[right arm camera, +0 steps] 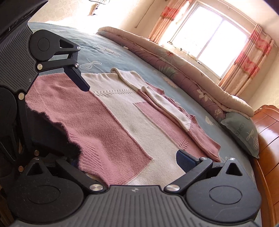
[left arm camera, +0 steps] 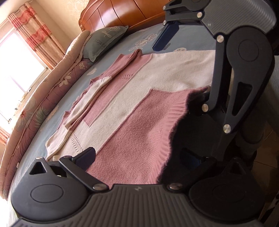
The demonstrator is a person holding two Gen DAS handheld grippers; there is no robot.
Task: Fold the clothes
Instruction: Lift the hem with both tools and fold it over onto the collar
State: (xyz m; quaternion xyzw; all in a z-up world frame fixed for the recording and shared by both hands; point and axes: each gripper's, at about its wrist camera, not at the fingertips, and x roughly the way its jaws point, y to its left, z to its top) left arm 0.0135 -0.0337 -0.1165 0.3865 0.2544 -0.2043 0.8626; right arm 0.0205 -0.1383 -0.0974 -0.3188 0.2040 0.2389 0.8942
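Note:
A pink and cream patchwork knitted sweater [left arm camera: 132, 97] lies flat on the blue bed, its sleeves folded in on the far side; it also shows in the right wrist view [right arm camera: 122, 118]. My left gripper [left arm camera: 139, 157] is open, its jaws wide apart astride the ribbed pink hem, with one finger [left arm camera: 85, 155] resting on the knit. My right gripper [right arm camera: 129, 160] is open too, astride the same hem, with one padded finger [right arm camera: 186, 159] over the cream part. Each gripper shows in the other's view: the right one [left arm camera: 226, 69] and the left one [right arm camera: 52, 57].
The blue bedsheet [left arm camera: 111, 57] carries a rolled floral quilt [right arm camera: 200, 83] along the far side and a grey-green pillow [left arm camera: 102, 43] by the wooden headboard [left arm camera: 122, 15]. A bright window with pink curtains [right arm camera: 209, 38] is behind the bed.

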